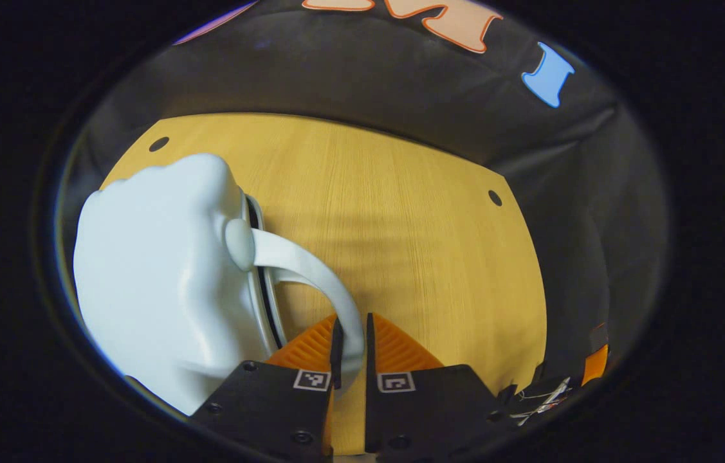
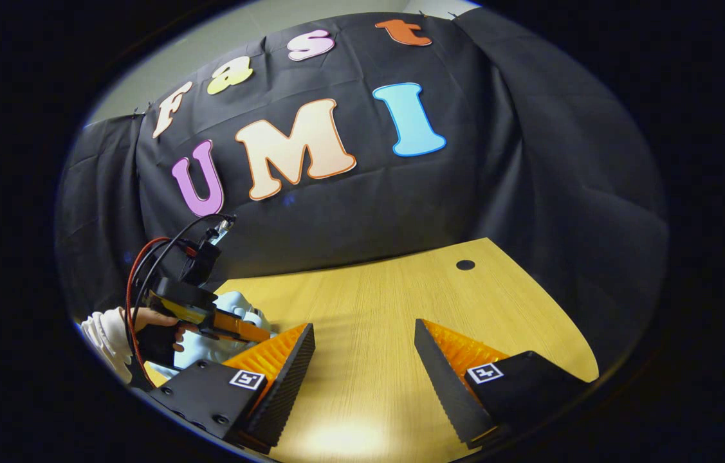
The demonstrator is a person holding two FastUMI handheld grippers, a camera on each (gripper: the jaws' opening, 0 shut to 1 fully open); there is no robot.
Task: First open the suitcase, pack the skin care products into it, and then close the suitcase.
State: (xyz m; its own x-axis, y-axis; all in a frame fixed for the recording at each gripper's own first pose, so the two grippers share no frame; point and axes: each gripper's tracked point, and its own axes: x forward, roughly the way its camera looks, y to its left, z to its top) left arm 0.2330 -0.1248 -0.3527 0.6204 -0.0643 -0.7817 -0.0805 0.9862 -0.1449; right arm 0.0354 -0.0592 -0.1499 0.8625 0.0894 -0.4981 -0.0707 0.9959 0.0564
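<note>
In the left gripper view a small white hard-shell suitcase lies on the wooden table at the left. Its curved white handle arcs down between my left gripper's fingers. My left gripper is shut on that handle. In the right gripper view the suitcase sits at the far left, partly hidden behind the left gripper and the hand holding it. My right gripper hovers open over bare table, well to the right of the suitcase, with nothing between its fingers.
The table has round cable holes near its far corners. Black cloth walls close in behind and to the right. Red and black cables loop above the left gripper. A dark device with wires sits at the table's right edge.
</note>
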